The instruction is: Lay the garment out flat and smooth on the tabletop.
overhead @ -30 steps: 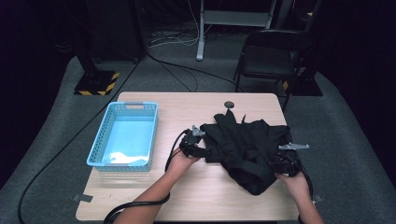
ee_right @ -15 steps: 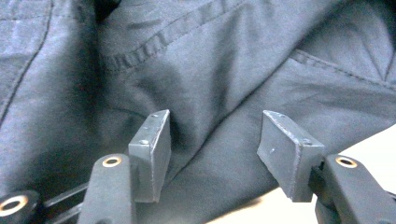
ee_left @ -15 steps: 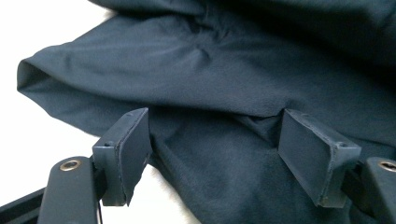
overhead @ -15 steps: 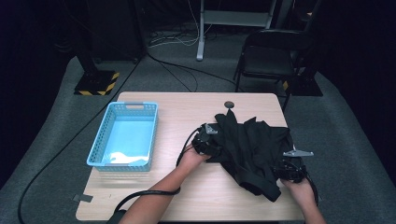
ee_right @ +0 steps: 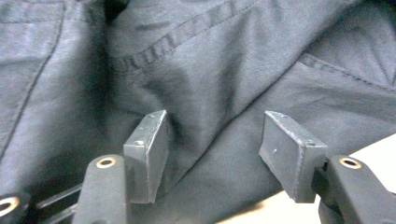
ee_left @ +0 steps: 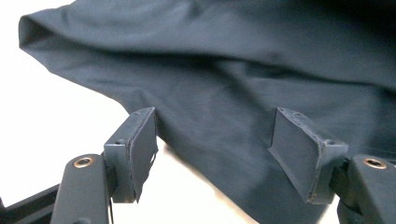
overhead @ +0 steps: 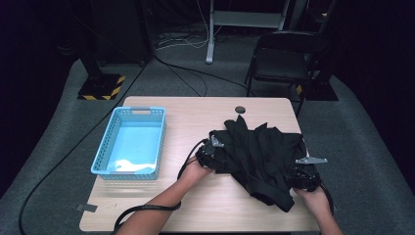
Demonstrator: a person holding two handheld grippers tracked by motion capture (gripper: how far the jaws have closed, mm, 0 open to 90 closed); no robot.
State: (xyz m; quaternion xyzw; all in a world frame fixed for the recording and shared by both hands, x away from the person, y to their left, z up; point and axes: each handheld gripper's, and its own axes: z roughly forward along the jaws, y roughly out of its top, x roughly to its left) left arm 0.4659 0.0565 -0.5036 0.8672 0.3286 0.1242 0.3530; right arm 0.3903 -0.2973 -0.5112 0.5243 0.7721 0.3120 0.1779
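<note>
We moved our left claw [overhead: 211,152] onto the black garment [overhead: 259,156], closing slightly; right claw [overhead: 304,178] opened slightly; both gape.

Left claw [overhead: 211,152] just closing, right claw [overhead: 304,177] opening, both seemingly agape.

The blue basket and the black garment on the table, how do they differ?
The blue basket is a stiff, straight-sided box with latticed walls; the black garment is soft cloth, crumpled in folds. The basket stands apart on the table's left side, away from both hands; the garment lies at the right with the left hand-held gripper and the right hand-held gripper at its edges, jaws apart. Both rest on the table.
</note>
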